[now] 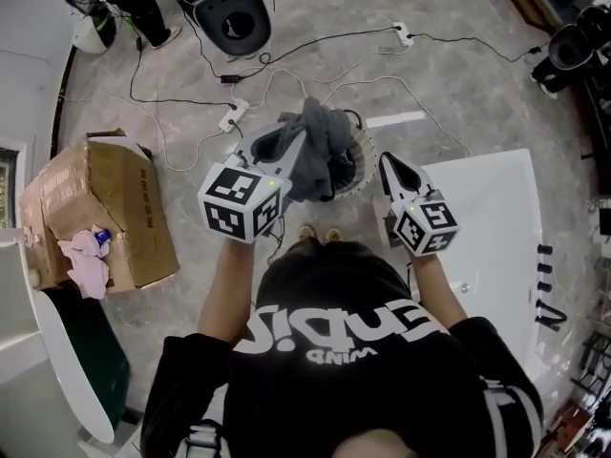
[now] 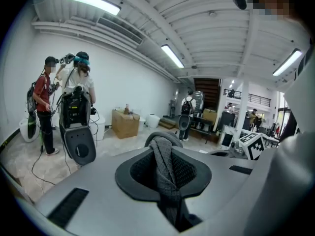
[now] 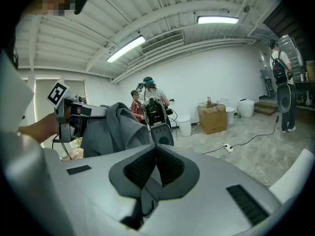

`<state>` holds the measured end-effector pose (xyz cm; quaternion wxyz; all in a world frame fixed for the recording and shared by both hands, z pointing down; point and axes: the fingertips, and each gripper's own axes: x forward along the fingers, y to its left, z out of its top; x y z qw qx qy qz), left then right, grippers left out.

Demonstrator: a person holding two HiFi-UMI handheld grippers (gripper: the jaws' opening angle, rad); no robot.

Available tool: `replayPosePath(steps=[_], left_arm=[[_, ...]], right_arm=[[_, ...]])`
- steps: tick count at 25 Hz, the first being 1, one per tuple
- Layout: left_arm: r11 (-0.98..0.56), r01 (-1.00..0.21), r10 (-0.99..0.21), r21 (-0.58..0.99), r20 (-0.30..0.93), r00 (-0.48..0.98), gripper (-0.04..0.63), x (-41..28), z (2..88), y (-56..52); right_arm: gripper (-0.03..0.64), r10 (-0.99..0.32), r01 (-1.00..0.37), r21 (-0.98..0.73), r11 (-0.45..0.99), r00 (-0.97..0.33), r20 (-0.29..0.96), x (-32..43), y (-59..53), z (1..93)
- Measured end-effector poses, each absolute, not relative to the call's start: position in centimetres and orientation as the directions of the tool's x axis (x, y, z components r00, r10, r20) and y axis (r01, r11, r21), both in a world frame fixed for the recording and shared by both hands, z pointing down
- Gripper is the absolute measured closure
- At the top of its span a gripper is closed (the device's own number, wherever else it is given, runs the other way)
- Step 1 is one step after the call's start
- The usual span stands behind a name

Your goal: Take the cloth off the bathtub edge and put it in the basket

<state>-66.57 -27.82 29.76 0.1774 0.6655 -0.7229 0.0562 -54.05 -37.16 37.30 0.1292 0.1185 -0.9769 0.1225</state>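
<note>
My left tongs [image 1: 296,149] are clenched on a fold of the grey cloth [image 1: 325,141], which hangs bunched over the basket [image 1: 363,151], while my right tongs [image 1: 389,163] are pressed together on nothing; I judge the cloth light, limp, unbreakable, best pinched at a gathered fold.

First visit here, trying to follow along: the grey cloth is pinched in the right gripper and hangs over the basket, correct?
Not quite. The grey cloth is pinched in the left gripper, not the right; the left gripper view shows the fabric clamped between its jaws. The right gripper is shut on nothing. The cloth does hang over the basket.
</note>
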Motion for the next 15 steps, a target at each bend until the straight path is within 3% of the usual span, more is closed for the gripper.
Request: replayPosePath(steps=[15], left_arm=[[0.029, -0.983, -0.911, 0.181, 0.408, 0.048, 0.541, -69.5, 35.2, -32.0]], right_arm=[[0.603, -0.265, -0.349, -0.231, 0.908, -0.906, 0.33, -56.7, -39.8, 41.1]])
